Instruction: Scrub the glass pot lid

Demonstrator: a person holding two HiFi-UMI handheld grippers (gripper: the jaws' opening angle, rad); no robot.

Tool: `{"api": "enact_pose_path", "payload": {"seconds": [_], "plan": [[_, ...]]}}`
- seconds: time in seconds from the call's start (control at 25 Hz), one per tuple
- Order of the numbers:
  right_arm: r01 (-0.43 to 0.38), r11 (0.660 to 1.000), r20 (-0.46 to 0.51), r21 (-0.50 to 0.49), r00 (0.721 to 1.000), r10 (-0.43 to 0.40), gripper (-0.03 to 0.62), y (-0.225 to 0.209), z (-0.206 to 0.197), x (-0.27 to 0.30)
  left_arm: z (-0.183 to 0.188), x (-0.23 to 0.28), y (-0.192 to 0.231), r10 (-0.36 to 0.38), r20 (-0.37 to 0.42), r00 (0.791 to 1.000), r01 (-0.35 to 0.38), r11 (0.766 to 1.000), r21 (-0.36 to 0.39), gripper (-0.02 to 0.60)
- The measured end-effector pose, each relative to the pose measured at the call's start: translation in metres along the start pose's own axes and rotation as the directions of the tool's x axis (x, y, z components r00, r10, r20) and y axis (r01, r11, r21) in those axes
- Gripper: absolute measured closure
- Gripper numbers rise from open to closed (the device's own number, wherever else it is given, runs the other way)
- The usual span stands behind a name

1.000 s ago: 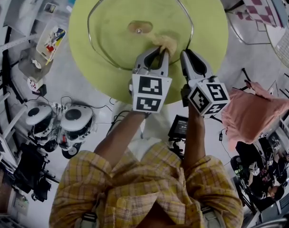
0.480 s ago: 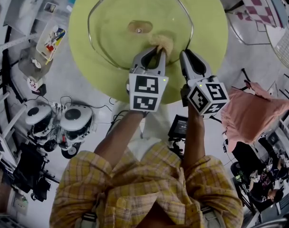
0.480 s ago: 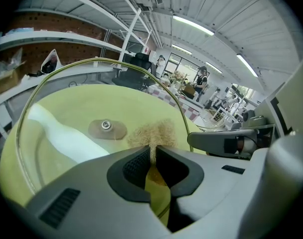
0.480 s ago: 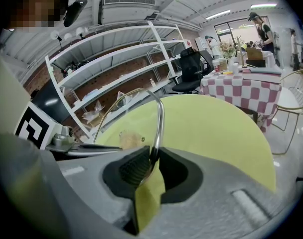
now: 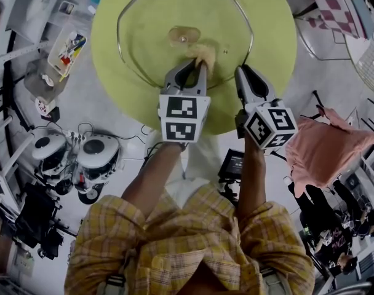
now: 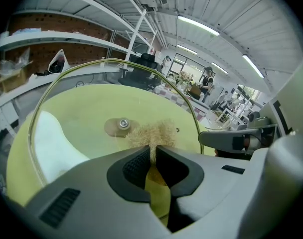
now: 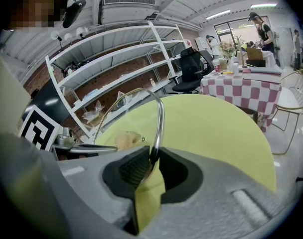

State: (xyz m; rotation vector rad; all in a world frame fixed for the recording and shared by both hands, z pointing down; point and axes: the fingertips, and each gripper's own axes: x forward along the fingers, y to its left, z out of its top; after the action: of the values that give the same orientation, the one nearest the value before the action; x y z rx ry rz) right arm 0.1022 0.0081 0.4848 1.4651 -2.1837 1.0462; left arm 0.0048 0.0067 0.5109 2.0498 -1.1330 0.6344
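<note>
Glass pot lid, both forearms extended forward

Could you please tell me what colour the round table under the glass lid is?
Yellow-green; the table shows best in the head view.

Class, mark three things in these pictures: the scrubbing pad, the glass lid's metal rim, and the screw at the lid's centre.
scrubbing pad (image 6: 152, 133), left gripper view, its fuzzy front.
metal rim (image 7: 161, 117), right gripper view, curved stretch nearest the camera.
centre screw (image 6: 123, 123), left gripper view, its head.
</note>
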Motion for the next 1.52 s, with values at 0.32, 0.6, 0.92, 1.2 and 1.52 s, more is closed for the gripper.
{"api": "enact_pose_path", "payload": {"seconds": [0.32, 0.6, 0.92, 1.2, 1.52], "plan": [[0.002, 1.0, -0.003, -0.005, 1.0, -0.002, 0.534, -0.001, 0.001, 0.0, 0.0, -0.007, 0.02, 0.04, 0.004, 0.999, -0.04, 0.999, -0.015, 0.541], [0.002, 1.0, 0.0, -0.004, 1.0, -0.002, 0.534, 0.0, 0.002, 0.0, -0.001, -0.013, 0.038, 0.086, 0.021, 0.996, -0.085, 0.996, -0.029, 0.541], [0.004, 1.0, 0.004, -0.006, 1.0, -0.004, 0.534, -0.002, -0.001, -0.001, -0.007, -0.02, 0.05, 0.109, 0.022, 0.994, -0.109, 0.994, -0.019, 0.541], [-0.001, 1.0, 0.001, -0.005, 1.0, 0.001, 0.534, -0.001, -0.001, 0.0, -0.007, -0.031, 0.071, 0.153, 0.025, 0.988, -0.153, 0.988, -0.014, 0.541], [-0.004, 1.0, 0.004, -0.003, 1.0, 0.004, 0.533, 0.0, 0.0, 0.0, -0.01, -0.043, 0.09, 0.193, 0.023, 0.981, -0.193, 0.981, -0.02, 0.541]]}}
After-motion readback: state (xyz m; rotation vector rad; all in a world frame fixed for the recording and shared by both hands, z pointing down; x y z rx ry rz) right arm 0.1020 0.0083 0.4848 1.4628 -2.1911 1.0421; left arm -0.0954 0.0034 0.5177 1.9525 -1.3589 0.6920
